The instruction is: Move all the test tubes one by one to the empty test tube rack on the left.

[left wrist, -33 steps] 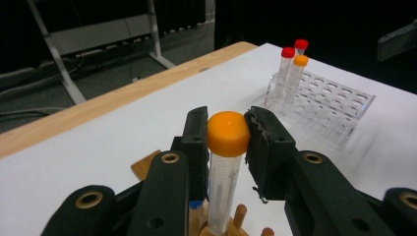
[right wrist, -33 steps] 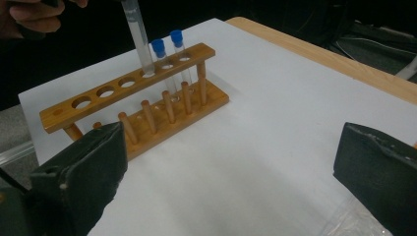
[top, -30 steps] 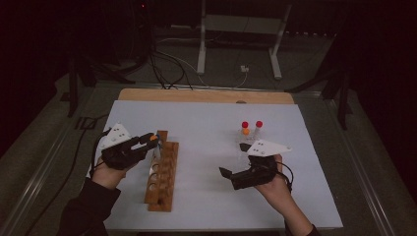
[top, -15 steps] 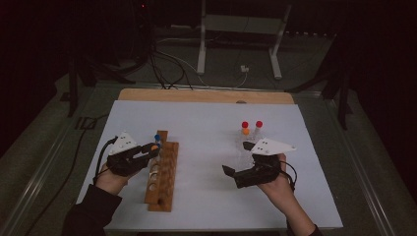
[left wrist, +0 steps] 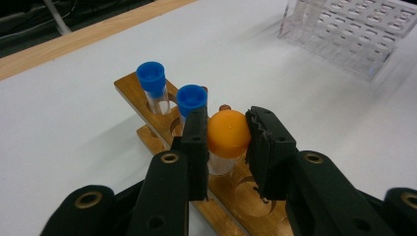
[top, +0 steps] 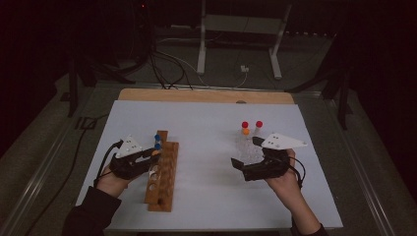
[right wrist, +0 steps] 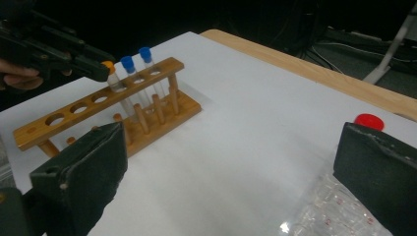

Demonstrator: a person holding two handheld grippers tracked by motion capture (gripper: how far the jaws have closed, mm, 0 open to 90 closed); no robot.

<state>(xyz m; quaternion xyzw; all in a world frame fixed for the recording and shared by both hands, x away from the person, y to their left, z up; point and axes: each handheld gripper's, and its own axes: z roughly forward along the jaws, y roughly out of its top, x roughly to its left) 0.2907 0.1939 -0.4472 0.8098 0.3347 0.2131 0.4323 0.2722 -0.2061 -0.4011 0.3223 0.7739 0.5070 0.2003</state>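
A wooden tube rack (top: 164,182) lies left of centre, with two blue-capped tubes (top: 157,141) in its far holes. My left gripper (top: 153,156) is shut on an orange-capped tube (left wrist: 227,137), pads on either side of the cap. The tube's glass stands upright in the third hole, right behind the blue caps (left wrist: 191,98). In the right gripper view the left gripper (right wrist: 101,69) holds that tube (right wrist: 114,81) over the rack (right wrist: 105,101). My right gripper (top: 237,164) is open and holds nothing, just in front of a clear plastic rack (top: 248,151).
The clear rack (right wrist: 334,211) holds two red-capped tubes (top: 259,124) and an orange-capped one (top: 245,131) at its far end. A white sheet (top: 206,128) covers the table, with a wooden strip (top: 206,96) along the far edge. Cables and a metal stand lie beyond it.
My left gripper has come down a little with the orange-capped tube, lowering it into the wooden rack. The right gripper has stayed where it was.
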